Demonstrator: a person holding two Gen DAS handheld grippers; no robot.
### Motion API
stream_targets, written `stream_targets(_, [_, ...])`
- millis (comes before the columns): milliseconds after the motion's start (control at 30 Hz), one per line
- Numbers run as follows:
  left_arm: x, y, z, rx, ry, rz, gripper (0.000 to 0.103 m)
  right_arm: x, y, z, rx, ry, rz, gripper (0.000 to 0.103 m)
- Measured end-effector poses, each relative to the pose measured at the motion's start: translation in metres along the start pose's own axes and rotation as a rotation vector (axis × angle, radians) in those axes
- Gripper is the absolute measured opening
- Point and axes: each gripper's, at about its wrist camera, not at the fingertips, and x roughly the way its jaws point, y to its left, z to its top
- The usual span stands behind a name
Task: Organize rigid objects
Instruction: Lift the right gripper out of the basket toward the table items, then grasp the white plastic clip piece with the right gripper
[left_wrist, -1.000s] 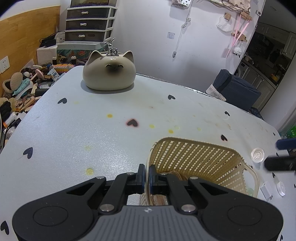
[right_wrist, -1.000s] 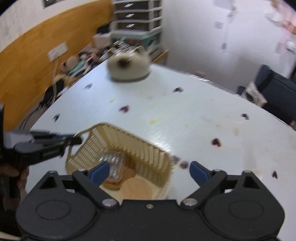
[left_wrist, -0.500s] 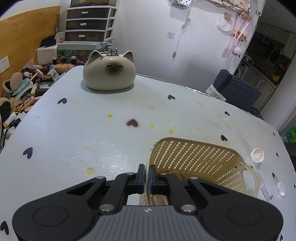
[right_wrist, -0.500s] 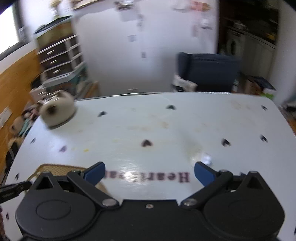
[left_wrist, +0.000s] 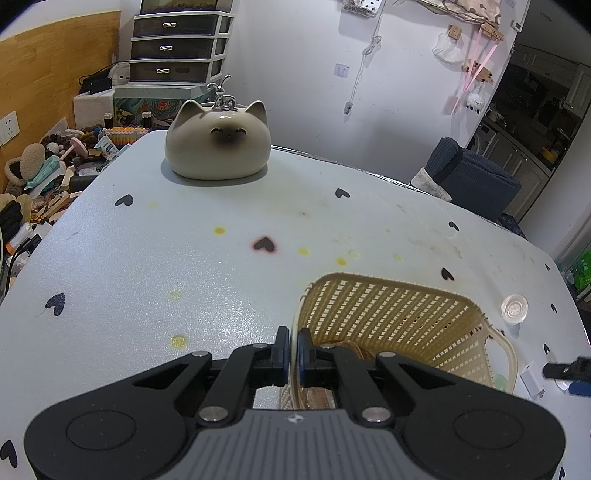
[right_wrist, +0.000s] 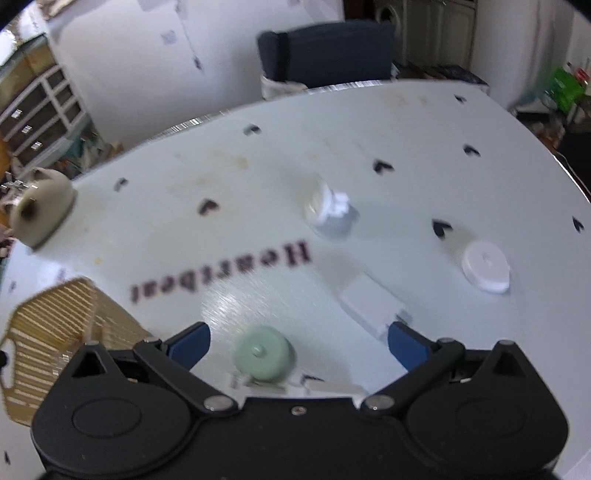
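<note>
Left gripper (left_wrist: 290, 352) is clamped shut on the near left rim of the basket (left_wrist: 388, 306), one finger inside the wall and one outside, pinning it on the table (left_wrist: 184, 258). Right gripper (right_wrist: 297, 341) hangs with its jaws spread as wide as they go, gripping nothing.

Now the relation that matters. A pale green disc (right_wrist: 263, 355) lies flat on the table right between those open blue pads (right_wrist: 188, 341), slightly left of centre and close in to the gripper body. Round, so no long axis to line up with; any closing direction should do. The right gripper is plainly the nearer one, the left being busy with the basket.

Just right of the disc, a white block (right_wrist: 371, 304) lies at a slant, its near corner just beside the right pad, and that looks like the risk: closing could catch it too. Farther off, a white cap (right_wrist: 485, 266) sits to the right and a small clear-and-white piece (right_wrist: 330, 210) near the middle. A clear round lid (left_wrist: 513, 308) sits right of the basket.

The basket lies left of the right gripper, well apart from the disc. Inside, something brownish lies on the bottom; what it is, I can't tell. The cat ornament (left_wrist: 217, 146) sits at the far left.
</note>
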Motion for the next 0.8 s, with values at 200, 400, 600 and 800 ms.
stream_targets(200, [0.000, 0.000, 0.000, -0.001, 0.000, 0.000, 0.004, 0.021, -0.006, -0.012, -0.007, 0.071, -0.069, 0.103])
stream_targets(400, [0.000, 0.000, 0.000, -0.001, -0.001, -0.001, 0.004, 0.021, -0.002, -0.027, -0.045, 0.114, -0.069, 0.103])
stream_targets(600, [0.000, 0.000, 0.000, -0.002, -0.001, -0.002, 0.004, 0.016, 0.007, -0.043, -0.091, 0.140, -0.042, 0.103])
stream_targets(800, [0.000, 0.000, 0.000, -0.002, -0.001, -0.002, 0.004, 0.013, 0.013, -0.051, -0.137, 0.144, -0.031, 0.103])
